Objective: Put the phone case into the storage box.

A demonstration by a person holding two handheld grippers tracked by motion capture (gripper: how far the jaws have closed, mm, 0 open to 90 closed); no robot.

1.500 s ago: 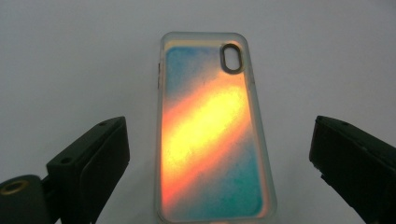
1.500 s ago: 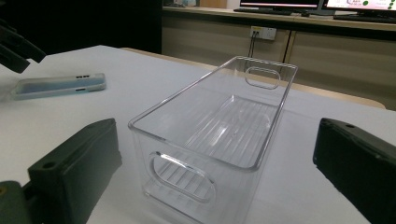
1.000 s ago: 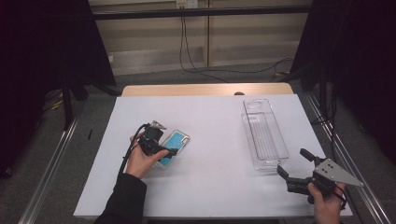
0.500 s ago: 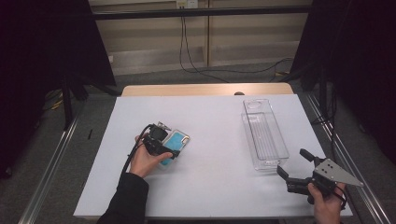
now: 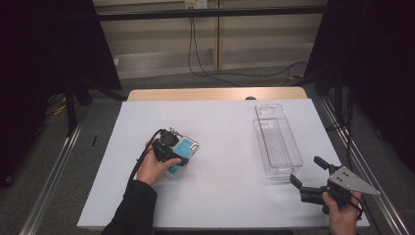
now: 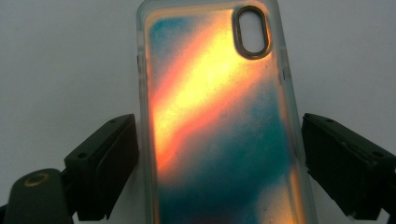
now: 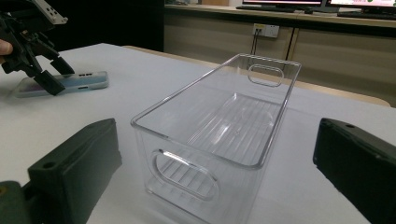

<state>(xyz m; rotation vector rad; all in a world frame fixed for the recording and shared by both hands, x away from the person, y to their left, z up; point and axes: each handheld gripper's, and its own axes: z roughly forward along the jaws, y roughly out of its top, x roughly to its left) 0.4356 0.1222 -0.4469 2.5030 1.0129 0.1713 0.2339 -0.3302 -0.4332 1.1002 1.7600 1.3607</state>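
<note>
Left tool [image 6: 219, 154]: its jaws are standing on either side of the phone case, the left jaw right at the case's edge, the right jaw showing a thin gap beside the other edge; the jaws have just been closing with the case between them, and the pads are not pressing on it yet.
Left tool in the high view [image 5: 169, 147]: a hand is holding it down over the near end of the case, left of the bench's middle.
Phone case [image 6: 215, 107]: it is lying flat on the white bench, its clear rim glowing orange and teal, with the oval camera cutout at the far end.
Phone case in the high view [image 5: 185, 148]: its teal face is showing just right of the left tool.
Right tool [image 7: 215, 172]: it is standing wide open with nothing between its jaws, pointing at the near short end of the box.
Right tool in the high view [image 5: 311, 177]: a hand is holding it at the bench's near right corner.
Box [image 5: 275, 142]: clear plastic, long, empty, sitting upright on the right part of the bench, well apart from the case.
Bench [image 5: 225, 196]: white top.
</note>
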